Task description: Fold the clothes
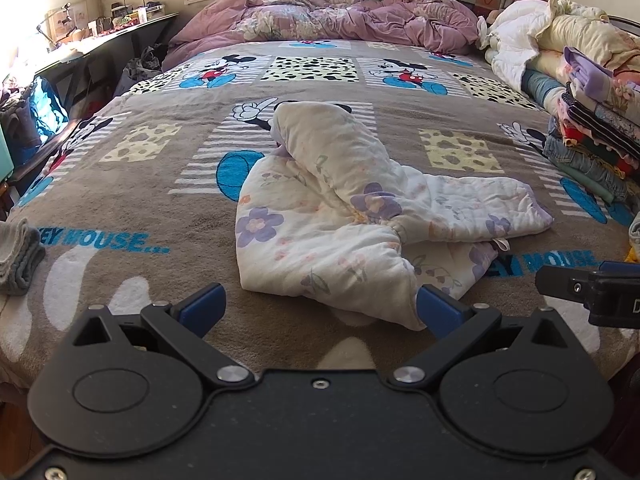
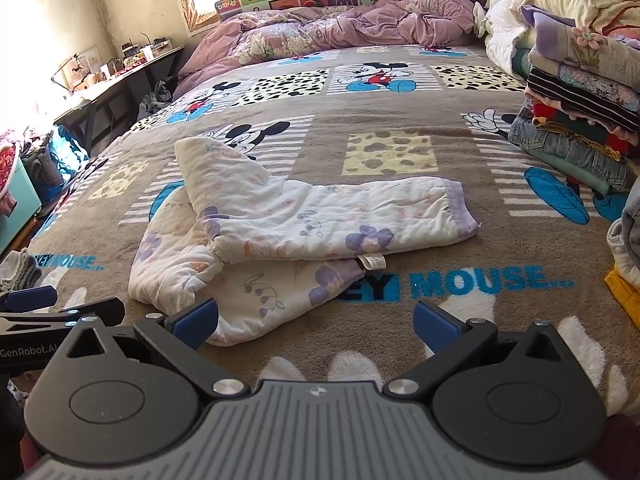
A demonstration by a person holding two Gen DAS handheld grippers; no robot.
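Left gripper (image 1: 320,308): jaws spread wide, nothing held. The near hem of the floral garment (image 1: 360,216) lies between the blue pads; its corner touches or just overlaps the right-hand pad (image 1: 438,308), while the other pad stands clear of the cloth.

Right gripper (image 2: 316,320): jaws likewise spread wide and empty. The floral garment (image 2: 280,224) sits just ahead and toward the gripper's left; its near edge meets the left-hand pad (image 2: 196,320), and the other pad rests over bare blanket (image 2: 460,248).

The garment is a quilted white piece with purple flowers, crumpled and partly doubled over, one section laid across another, a small label (image 2: 372,261) showing at the fold. It lies on the cartoon-print blanket, near the front edge of the bed.

Right of the garment: a stack of folded clothes (image 2: 580,120). Left of the garment, at the bed's edge: a grey folded item (image 1: 18,256). Beyond the garment, at the head of the bed: a rumpled pink duvet (image 1: 320,16).
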